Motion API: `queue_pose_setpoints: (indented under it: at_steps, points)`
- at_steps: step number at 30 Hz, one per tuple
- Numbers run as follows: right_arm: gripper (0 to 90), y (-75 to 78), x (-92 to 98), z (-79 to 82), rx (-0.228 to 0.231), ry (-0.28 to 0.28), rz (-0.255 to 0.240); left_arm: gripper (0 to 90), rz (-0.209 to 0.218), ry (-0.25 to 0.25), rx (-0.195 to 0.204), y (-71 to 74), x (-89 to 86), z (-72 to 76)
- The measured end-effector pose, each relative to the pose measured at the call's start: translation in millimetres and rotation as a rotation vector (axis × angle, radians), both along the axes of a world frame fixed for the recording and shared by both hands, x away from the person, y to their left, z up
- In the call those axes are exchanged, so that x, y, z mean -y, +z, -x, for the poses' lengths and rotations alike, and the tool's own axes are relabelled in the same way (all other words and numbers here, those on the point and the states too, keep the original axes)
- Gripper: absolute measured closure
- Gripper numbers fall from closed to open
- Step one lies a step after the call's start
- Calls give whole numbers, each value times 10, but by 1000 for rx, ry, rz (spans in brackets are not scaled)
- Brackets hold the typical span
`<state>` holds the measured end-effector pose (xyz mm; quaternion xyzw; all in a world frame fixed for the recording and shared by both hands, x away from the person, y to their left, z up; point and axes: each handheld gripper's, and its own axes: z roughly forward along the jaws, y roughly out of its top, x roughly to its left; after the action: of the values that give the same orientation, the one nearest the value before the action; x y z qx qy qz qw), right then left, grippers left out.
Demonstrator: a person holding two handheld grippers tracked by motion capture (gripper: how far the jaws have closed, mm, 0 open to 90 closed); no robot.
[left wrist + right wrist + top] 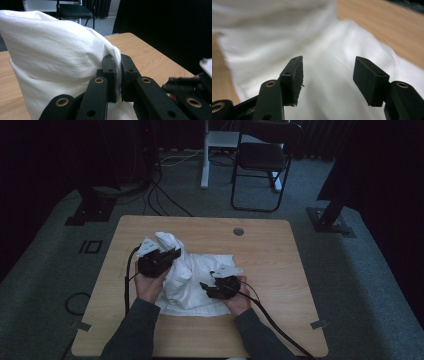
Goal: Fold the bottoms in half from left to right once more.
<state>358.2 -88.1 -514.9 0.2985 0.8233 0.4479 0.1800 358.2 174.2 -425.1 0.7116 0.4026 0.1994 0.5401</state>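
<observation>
A white cloth point(192, 275) lies bunched in the middle of the wooden table point(270, 255). My left gripper point(172, 254) is shut on a fold of the white cloth point(57, 60) and holds that part raised into a peak; in the left gripper view the fabric is pinched between the two black pads point(110, 72). My right gripper point(206, 287) is at the cloth's near right side. In the right gripper view it point(328, 75) stands open above the white cloth point(327, 100), with nothing between the pads point(294, 77).
A round cable hole point(238, 231) sits near the table's far edge. A black folding chair point(262, 160) and a white stand leg point(205, 155) are on the grey carpet beyond the table. Cables trail from both grippers toward the near edge.
</observation>
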Motion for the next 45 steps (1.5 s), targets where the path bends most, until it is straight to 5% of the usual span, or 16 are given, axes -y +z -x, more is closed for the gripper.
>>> queue_pose_setpoints:
  at_steps: [5,12,16,21,25,27,33,39,41,45]
  points:
    - [394,-340,-22,-85,-97,-6,74,850,-3,-21,10,18,62,25]
    - [407,-481,-189,-195,-124,37,-23,849,-20,-49,19,38,204,31]
    - [386,-401,-237,-213,-124,64,-5,849,-39,-55,10,-10,240,24]
    - [373,-204,91,-81,-58,8,-45,849,-40,-59,4,-43,245,24]
    - [369,-312,150,-99,-83,-51,76,849,-34,-74,2,-59,307,25]
    - [376,-395,117,-150,-118,-68,99,850,-28,-84,-1,-64,349,22]
    - [430,-484,79,-299,-162,-58,10,849,-32,-107,-16,-99,474,-4]
    - [388,-450,-72,-343,-166,52,32,849,-60,-123,-30,-188,608,-30]
    - [324,-388,8,-303,-165,96,18,849,-54,-130,-42,-235,632,-53]
    - [324,-192,364,-202,-106,98,-103,849,-62,-140,-63,-328,704,-78]
